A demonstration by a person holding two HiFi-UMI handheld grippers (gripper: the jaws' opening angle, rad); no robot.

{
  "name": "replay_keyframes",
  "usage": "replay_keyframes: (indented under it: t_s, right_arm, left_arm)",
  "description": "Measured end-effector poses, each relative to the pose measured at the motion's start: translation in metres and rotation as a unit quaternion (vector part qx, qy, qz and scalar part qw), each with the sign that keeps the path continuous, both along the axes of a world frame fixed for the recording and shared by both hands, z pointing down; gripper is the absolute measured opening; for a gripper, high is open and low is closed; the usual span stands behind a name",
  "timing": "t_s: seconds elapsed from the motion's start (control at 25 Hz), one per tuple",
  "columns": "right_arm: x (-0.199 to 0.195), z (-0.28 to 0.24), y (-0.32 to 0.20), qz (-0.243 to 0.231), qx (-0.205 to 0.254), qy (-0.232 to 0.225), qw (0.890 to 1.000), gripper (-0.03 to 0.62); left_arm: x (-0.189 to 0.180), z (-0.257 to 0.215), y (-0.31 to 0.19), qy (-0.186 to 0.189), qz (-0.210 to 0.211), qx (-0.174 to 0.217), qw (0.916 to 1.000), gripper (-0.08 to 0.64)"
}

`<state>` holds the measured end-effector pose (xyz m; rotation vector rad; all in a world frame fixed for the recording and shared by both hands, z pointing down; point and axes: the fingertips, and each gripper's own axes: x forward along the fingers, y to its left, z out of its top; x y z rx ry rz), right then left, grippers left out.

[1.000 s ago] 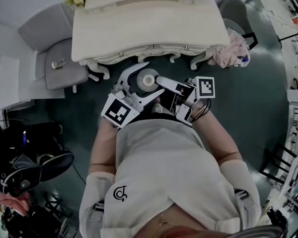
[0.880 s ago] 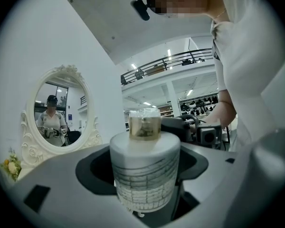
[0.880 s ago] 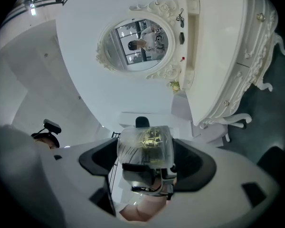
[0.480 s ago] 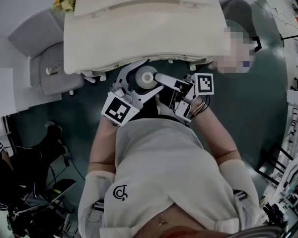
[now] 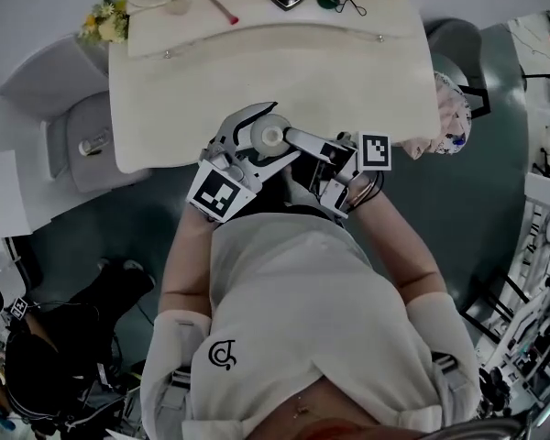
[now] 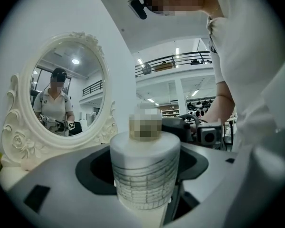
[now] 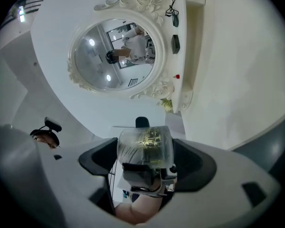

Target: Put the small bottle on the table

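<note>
As left fingers and right fingers clasp small bottle | over table | mirror beyond

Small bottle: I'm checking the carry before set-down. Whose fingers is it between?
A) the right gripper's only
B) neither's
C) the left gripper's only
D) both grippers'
D: the small bottle sits between the fingers of the left gripper in its view, and between those of the right gripper in its own.

Steep overhead, two close-ups, bottle shared
</note>
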<state>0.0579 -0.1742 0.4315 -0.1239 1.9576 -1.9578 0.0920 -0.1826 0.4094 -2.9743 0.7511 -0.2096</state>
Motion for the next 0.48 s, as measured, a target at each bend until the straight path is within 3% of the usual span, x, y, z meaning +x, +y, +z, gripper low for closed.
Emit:
replay_keyframes:
  t_s: [0.28, 0.48]
  right_arm:
    - [-0.012, 0.045, -0.061, 0.015, 0.019, 0.081, 0.996, 0.37]
    - [-0.013, 0.085, -0.084, 0.028, -0.001, 0.133, 0.991, 0.359]
  left_arm:
    - [-0.022, 0.045, -0.057, -0.007, -0.016, -0.024, 0.9996, 0.348]
    - [-0.031, 0.089, -0.079, -0.014, -0.032, -0.065, 0.9973, 0.348]
